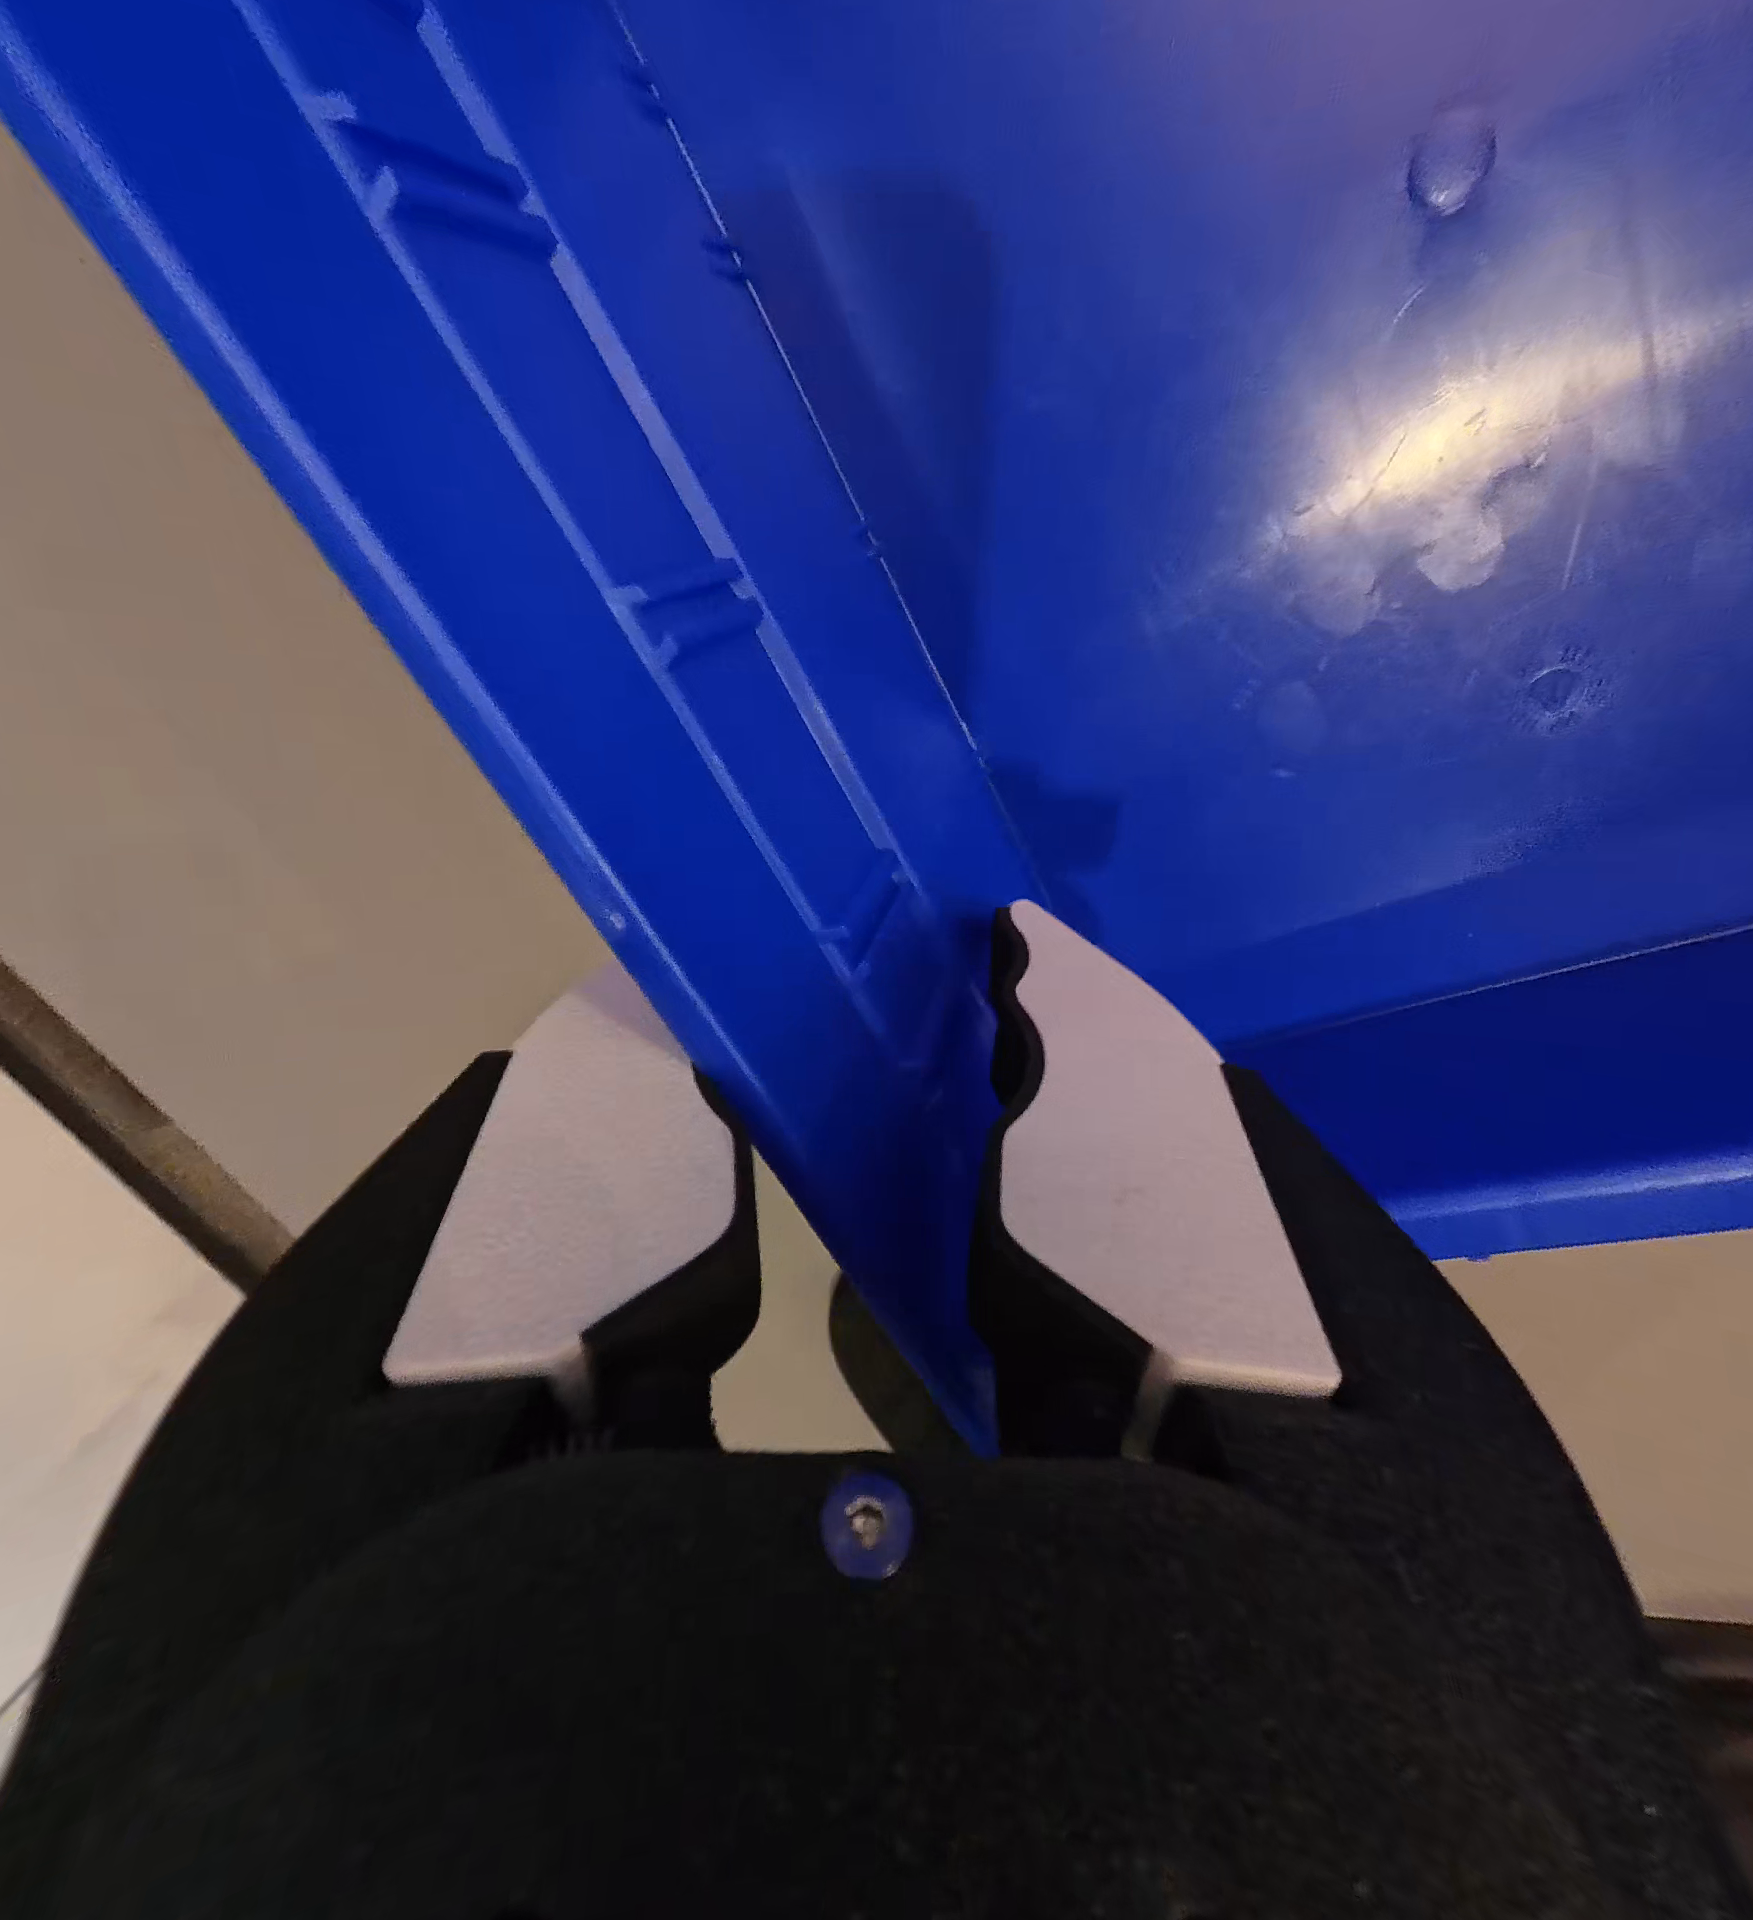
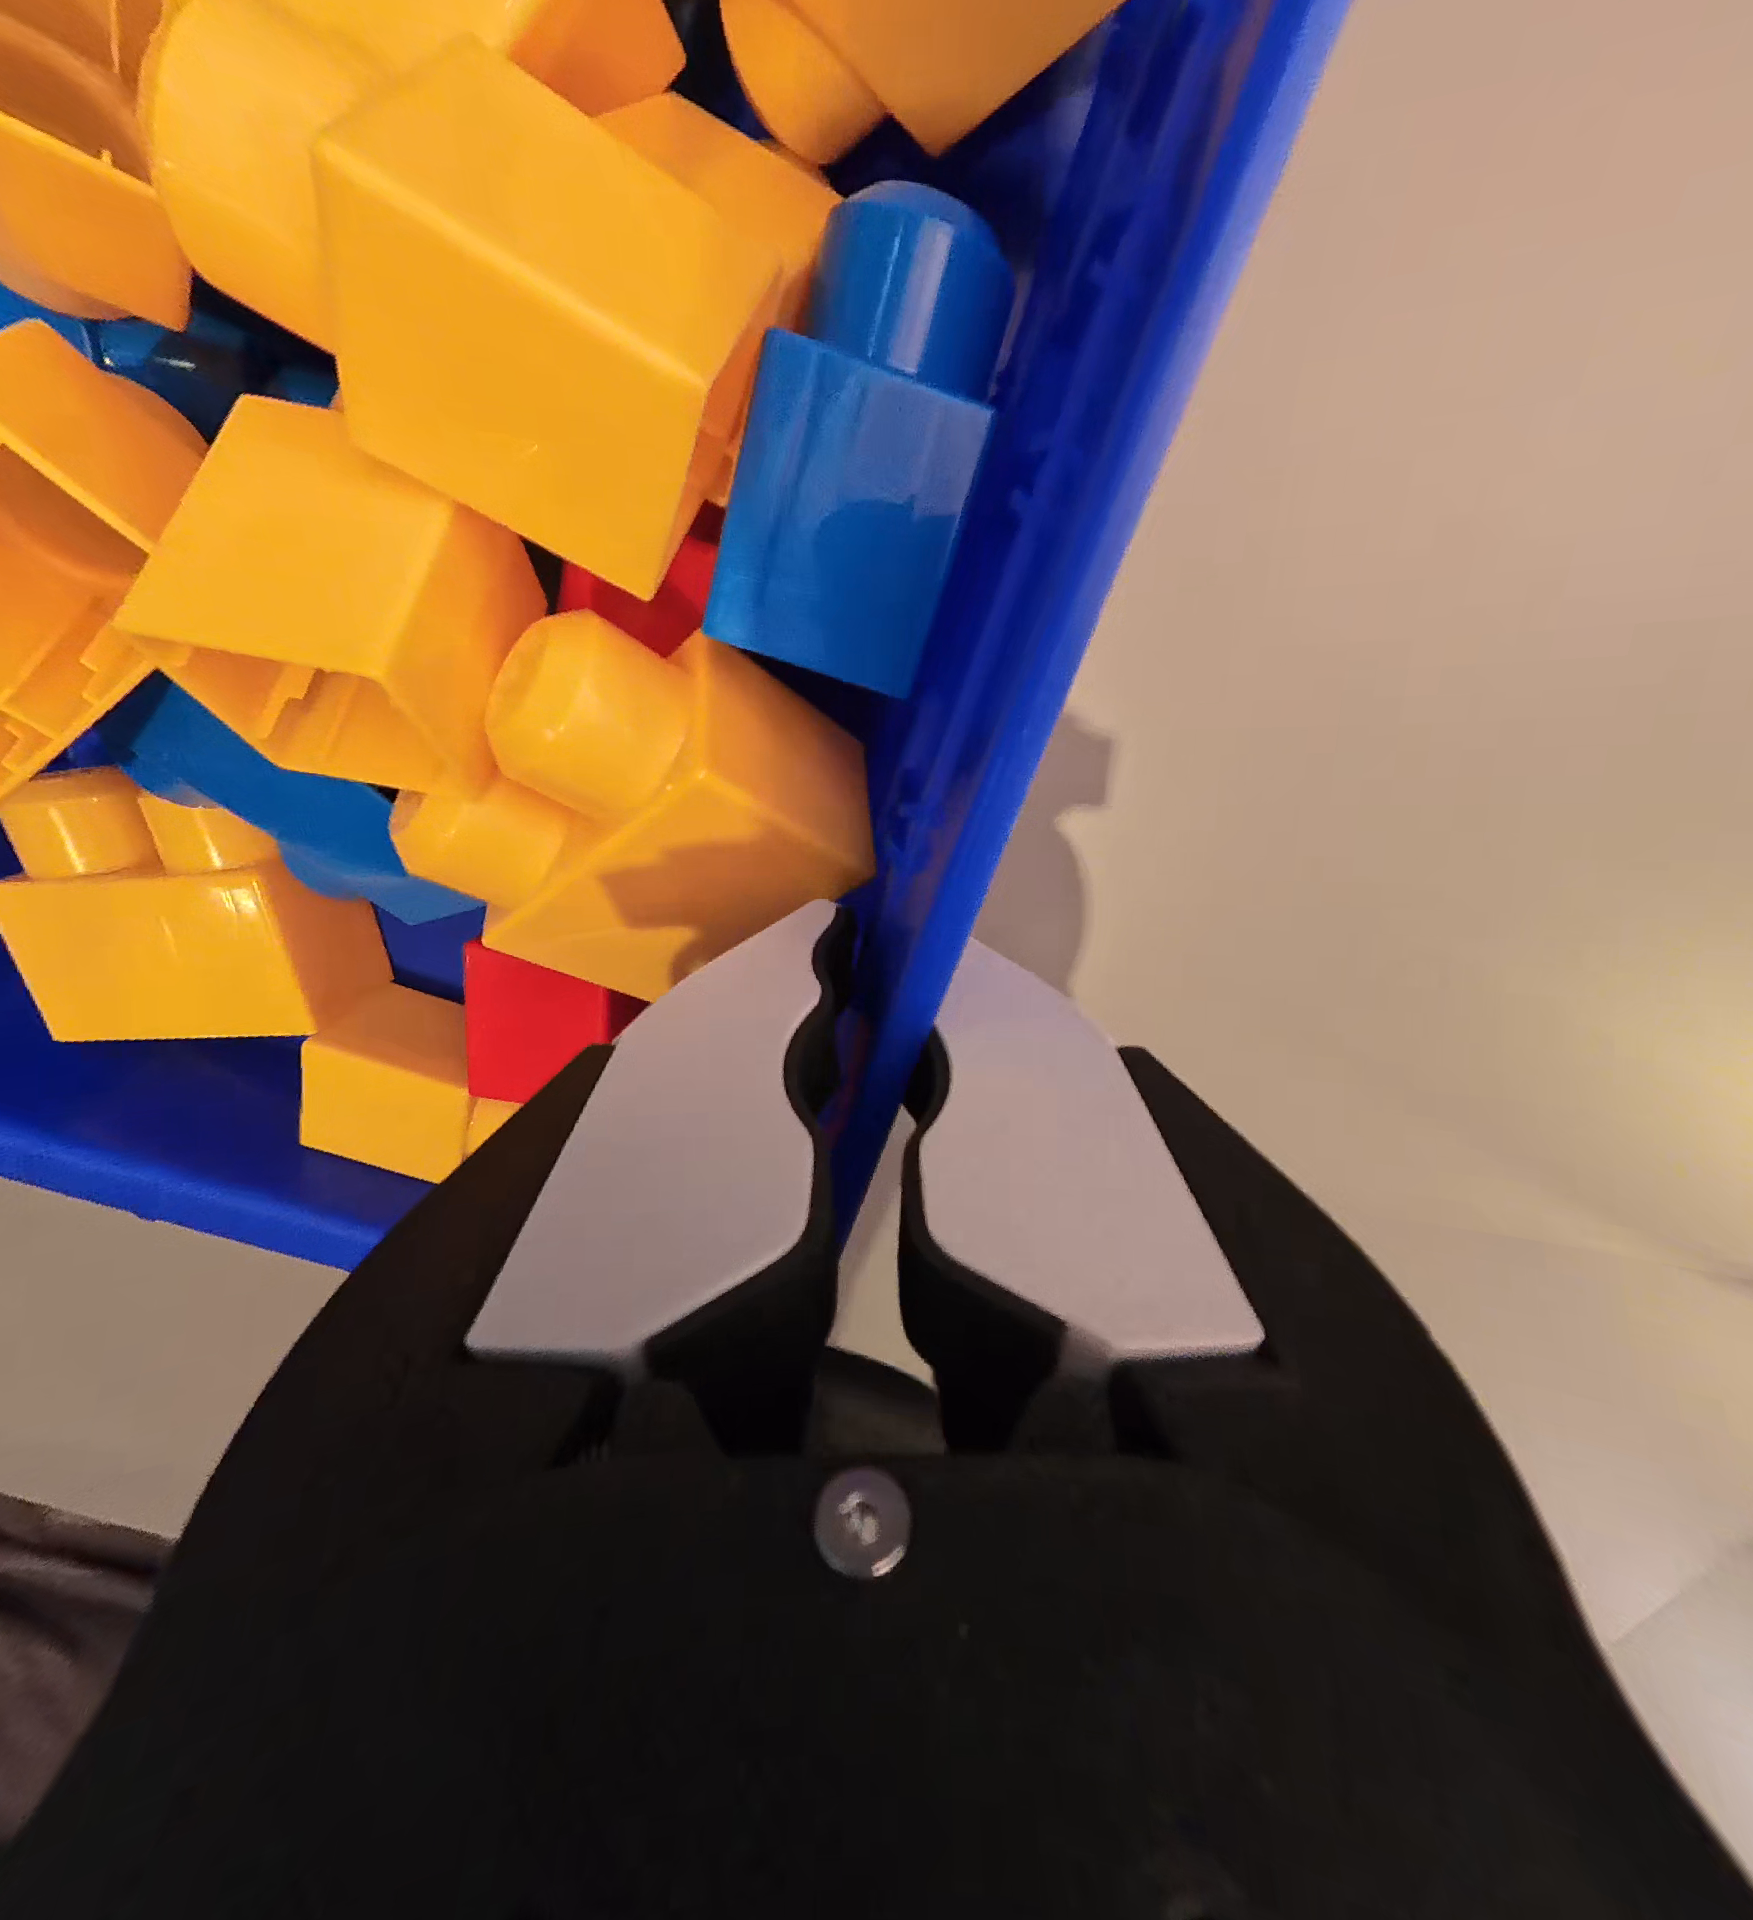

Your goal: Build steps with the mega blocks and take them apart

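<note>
A blue plastic bin (image 1: pixel 1267 436) fills the left wrist view, and its ribbed rim runs down between my fingers. My left gripper (image 1: pixel 903 987) is shut on that rim, one finger inside the bin and one outside. In the right wrist view the bin's side wall (image 2: pixel 1038 623) stands tilted, with several yellow mega blocks (image 2: pixel 498 343), a blue block (image 2: pixel 851 499) and a red block (image 2: pixel 529 1023) piled against it. My right gripper (image 2: pixel 898 940) is shut on this wall, left finger inside among the blocks, right finger outside.
A beige tabletop (image 1: pixel 176 623) lies under the bin in both views. A dark strip (image 1: pixel 72 1081) crosses the left side. Dark cloth (image 2: pixel 10 1621) shows at the lower left and a grey metal part (image 2: pixel 1745 1621) at the lower right. Across from one pair of fingers to the other is roughly 50 cm.
</note>
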A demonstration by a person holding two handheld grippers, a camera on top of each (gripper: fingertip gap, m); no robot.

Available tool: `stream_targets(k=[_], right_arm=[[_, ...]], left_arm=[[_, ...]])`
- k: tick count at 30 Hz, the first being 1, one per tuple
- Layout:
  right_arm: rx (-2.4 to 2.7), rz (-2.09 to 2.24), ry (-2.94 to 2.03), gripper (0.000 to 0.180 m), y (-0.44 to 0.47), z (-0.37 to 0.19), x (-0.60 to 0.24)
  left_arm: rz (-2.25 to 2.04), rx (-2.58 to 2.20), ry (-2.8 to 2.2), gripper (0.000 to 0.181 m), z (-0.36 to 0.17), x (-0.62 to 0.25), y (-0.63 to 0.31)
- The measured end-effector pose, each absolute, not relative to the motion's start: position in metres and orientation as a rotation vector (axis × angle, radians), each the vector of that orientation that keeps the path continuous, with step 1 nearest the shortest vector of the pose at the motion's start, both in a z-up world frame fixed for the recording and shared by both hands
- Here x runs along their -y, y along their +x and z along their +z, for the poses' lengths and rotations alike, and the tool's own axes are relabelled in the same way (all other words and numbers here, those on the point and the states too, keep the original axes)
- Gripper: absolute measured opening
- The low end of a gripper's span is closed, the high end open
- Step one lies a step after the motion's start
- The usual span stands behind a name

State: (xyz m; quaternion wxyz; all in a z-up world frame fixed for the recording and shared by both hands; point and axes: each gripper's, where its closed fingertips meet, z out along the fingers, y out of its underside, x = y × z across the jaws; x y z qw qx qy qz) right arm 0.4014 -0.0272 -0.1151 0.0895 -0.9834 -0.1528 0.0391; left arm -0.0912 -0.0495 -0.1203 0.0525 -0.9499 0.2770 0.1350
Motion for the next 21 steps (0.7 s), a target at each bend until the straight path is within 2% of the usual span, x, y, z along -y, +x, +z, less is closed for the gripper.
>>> stream_targets(k=[6, 10, 16, 21], right_arm=[[0.537, -0.018, -2.884, 0.015, 0.388, -0.116, 0.018], [0.538, -0.025, -2.912, 0.018, 0.389, -0.117, 0.016], [0.474, -0.037, -3.087, 0.020, 0.396, -0.116, 0.011], [0.380, -0.058, -3.164, 0.019, 0.408, -0.119, 0.005]], left_arm=[[0.376, -0.923, -2.831, 0.042, -0.121, 0.054, -0.060], [0.433, -0.969, -2.831, 0.051, -0.122, 0.061, -0.053], [0.057, -0.942, -2.841, 0.048, -0.121, 0.069, -0.013], [-0.085, -1.024, -2.775, 0.059, -0.120, 0.062, 0.003]])
